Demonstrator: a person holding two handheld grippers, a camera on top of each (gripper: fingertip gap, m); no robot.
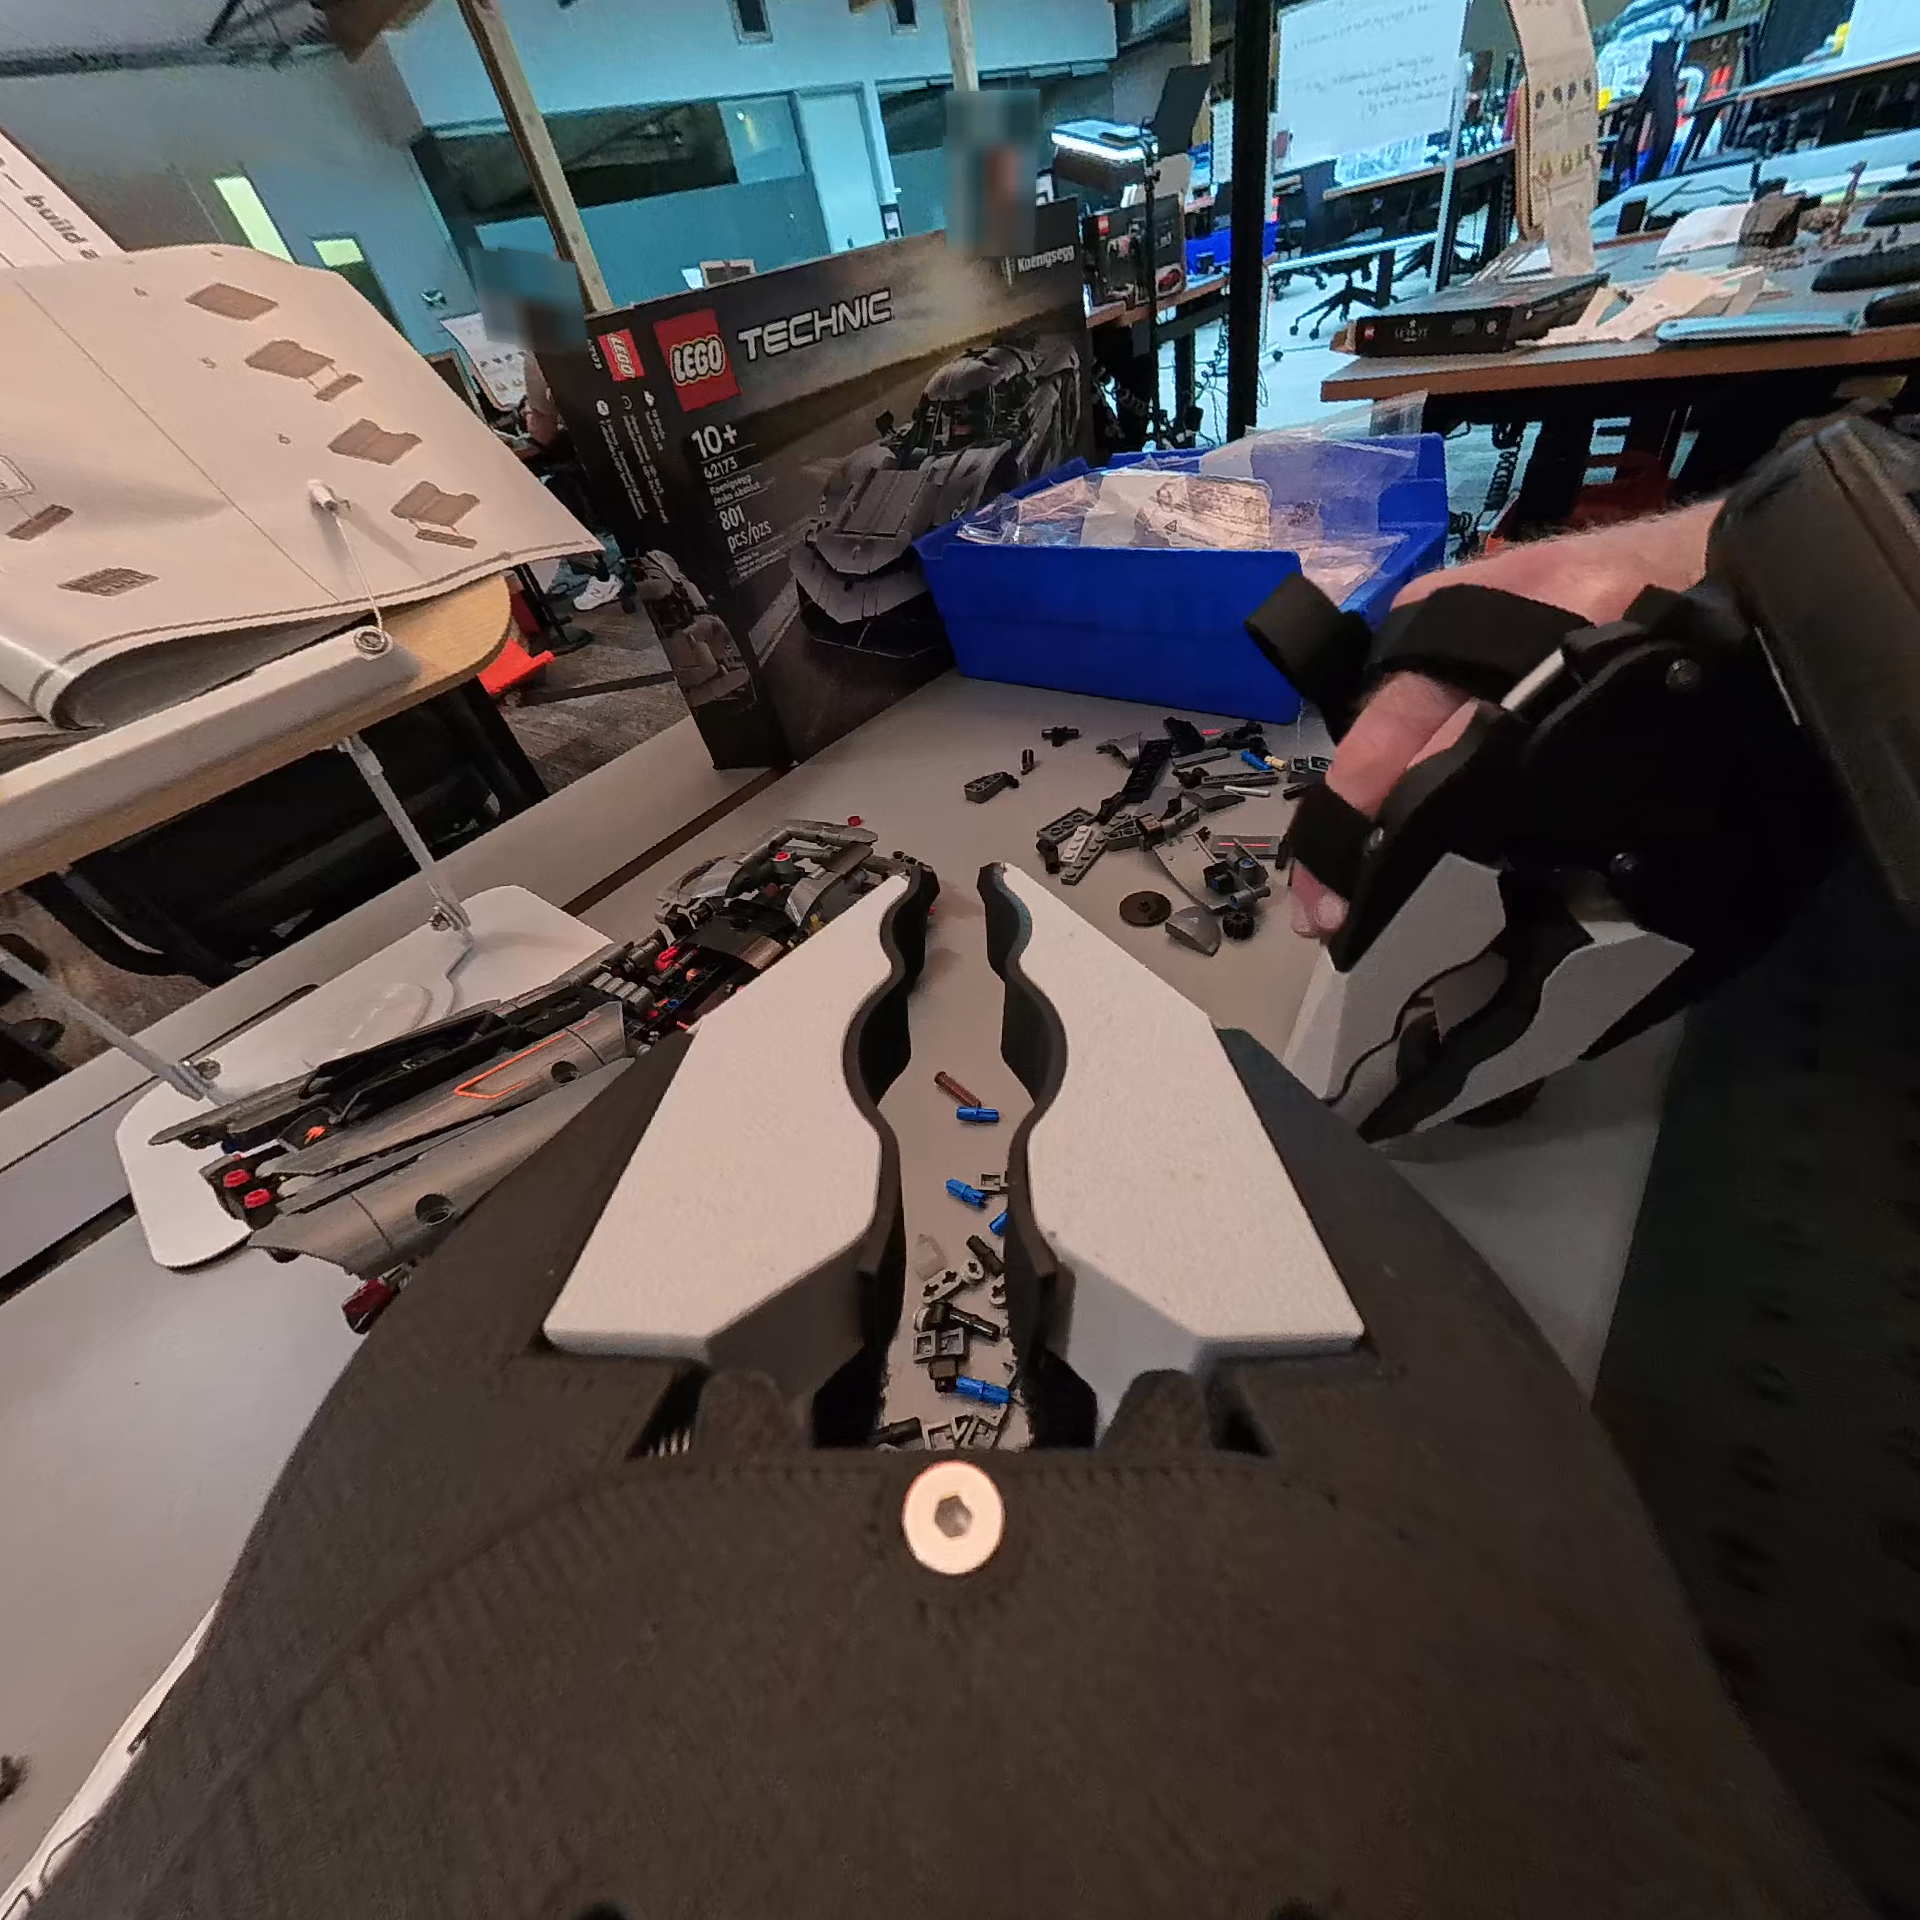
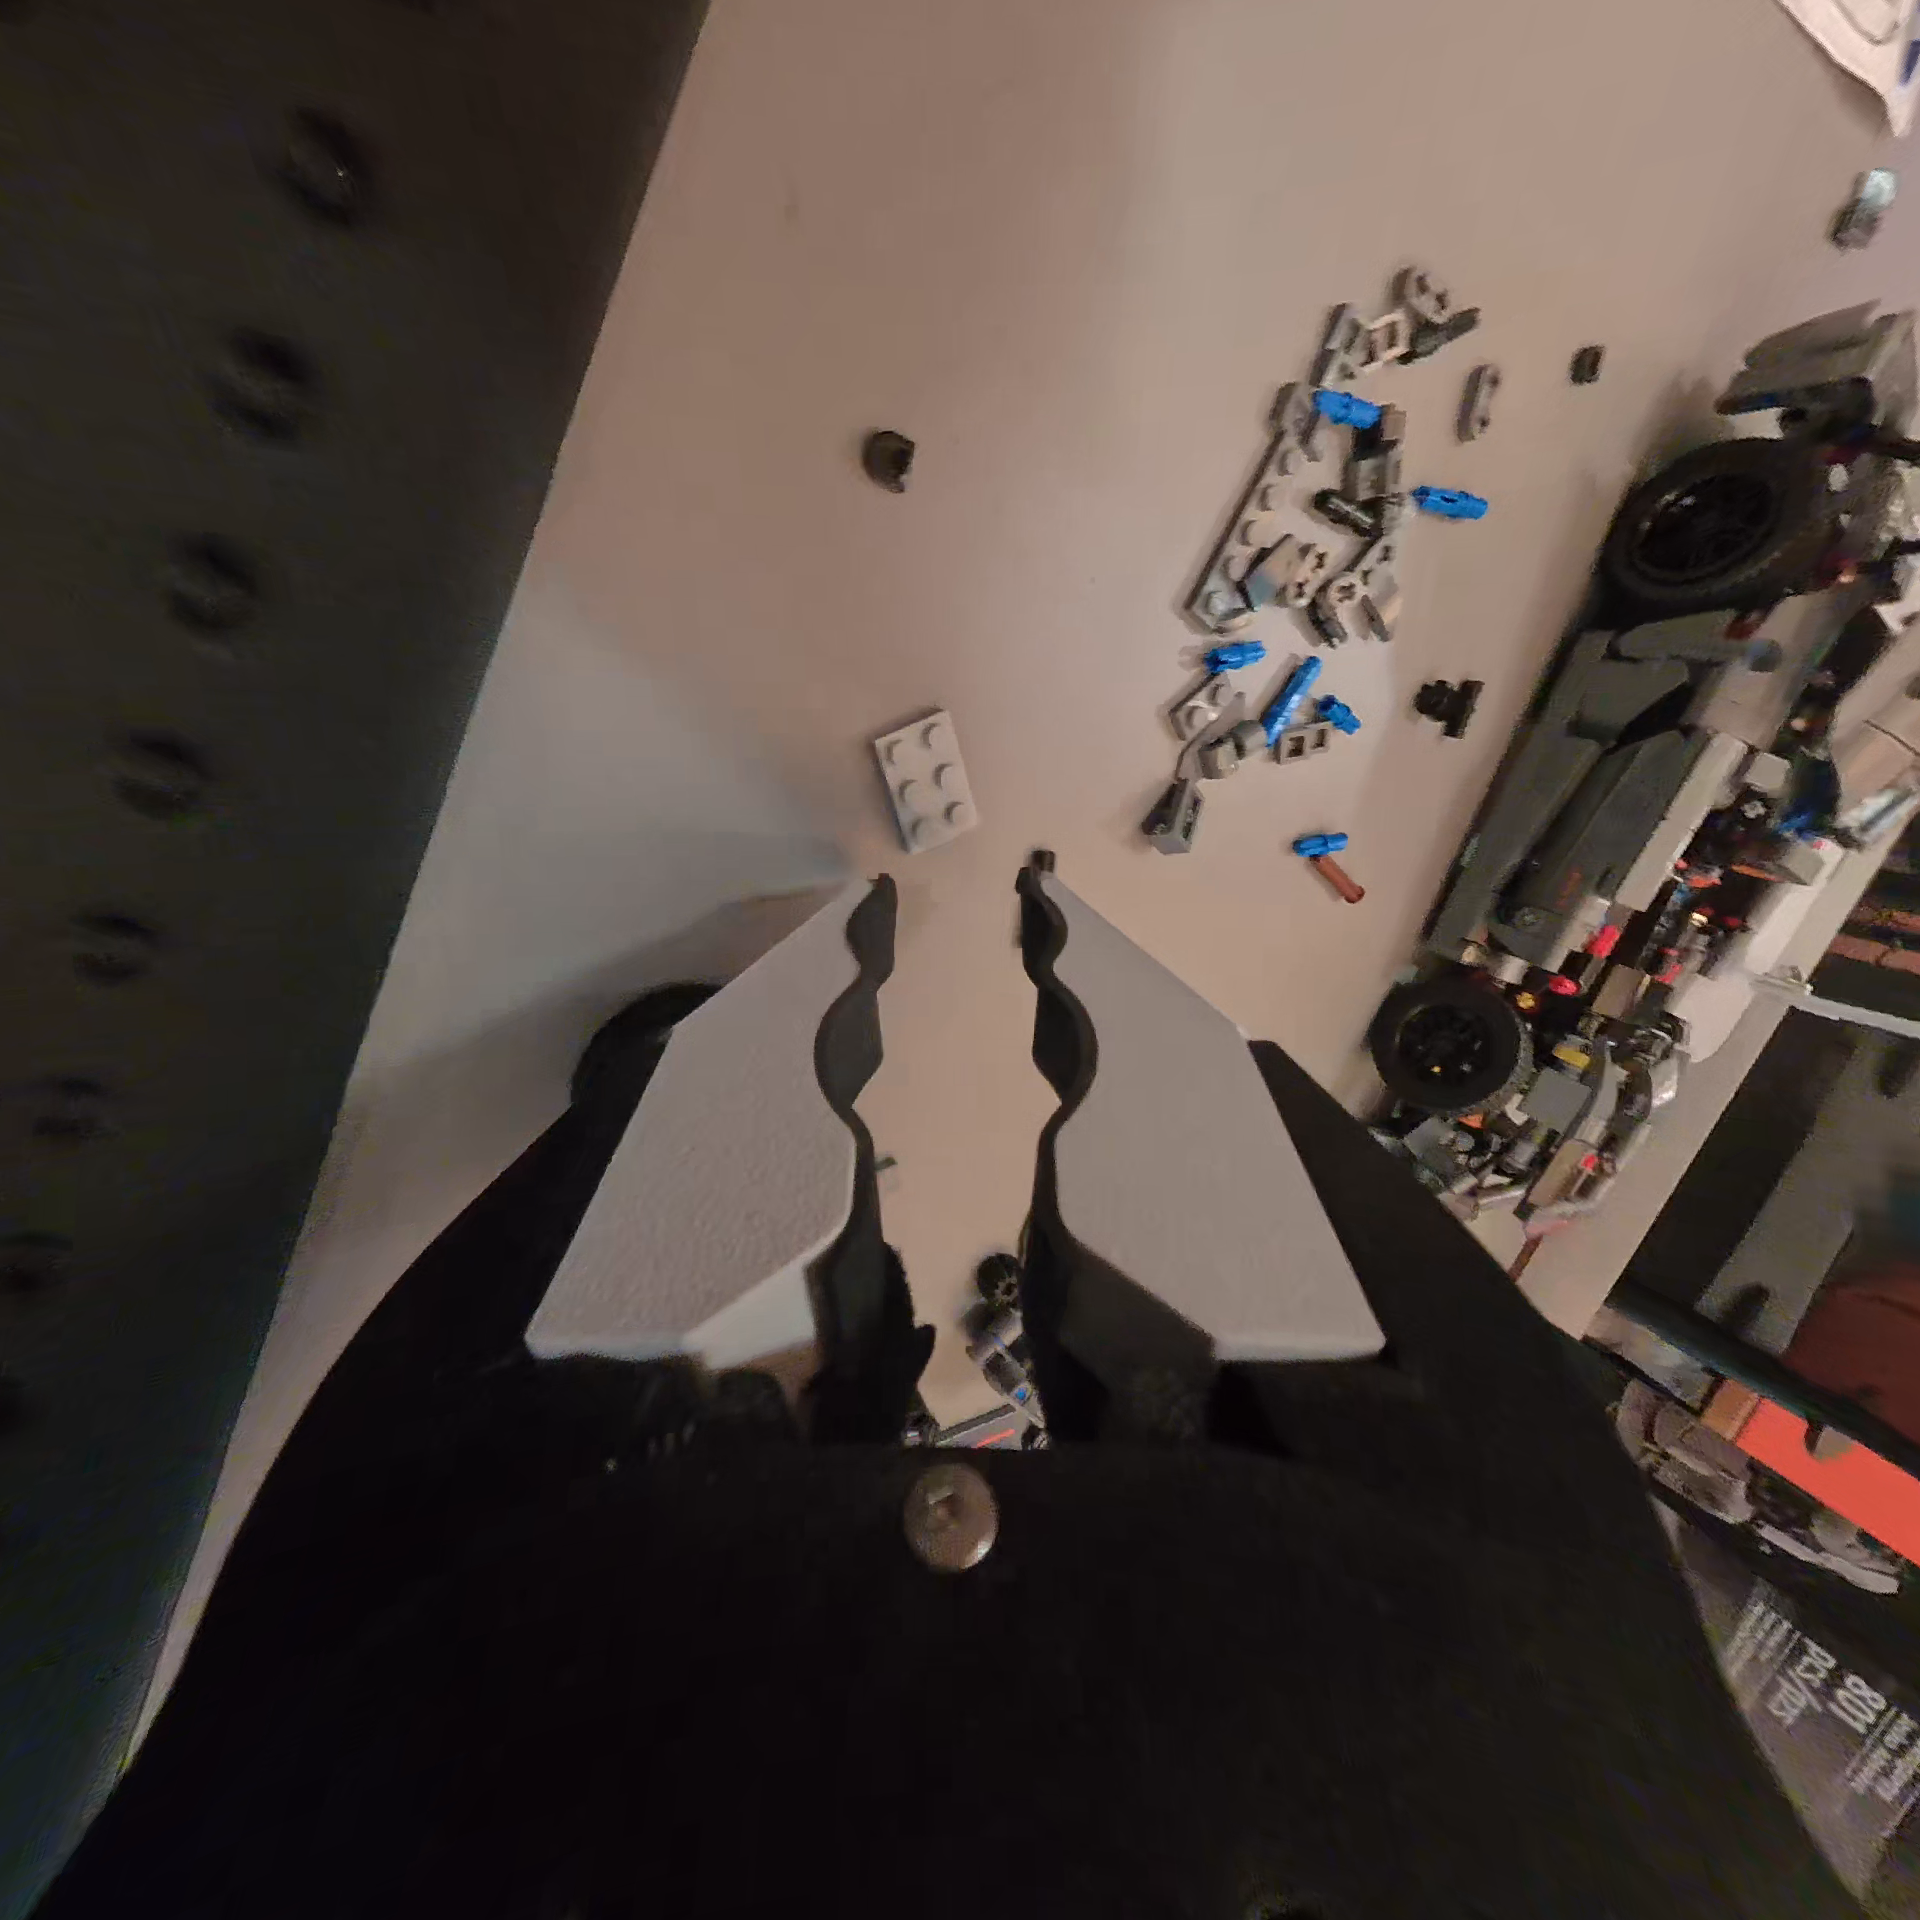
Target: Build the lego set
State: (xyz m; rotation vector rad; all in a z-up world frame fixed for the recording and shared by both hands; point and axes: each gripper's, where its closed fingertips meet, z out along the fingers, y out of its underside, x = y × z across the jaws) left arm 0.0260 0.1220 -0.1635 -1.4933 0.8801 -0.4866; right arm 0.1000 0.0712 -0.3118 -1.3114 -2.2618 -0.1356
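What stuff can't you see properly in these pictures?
- Blue bin, left wrist view: its contents are hidden under crinkled clear bags.
- Car model, right wrist view: its far side is cut off by the picture's right edge.
- Loose pieces, right wrist view: mostly hidden behind the right gripper, and blurred.

The half-built car [image 2: 1704, 831] runs off the frame's right edge; the left claw [image 1: 958, 883] hides its middle.

Left wrist view bright, fisheye-warped; right wrist view dim, warm-toned, edges blurred.
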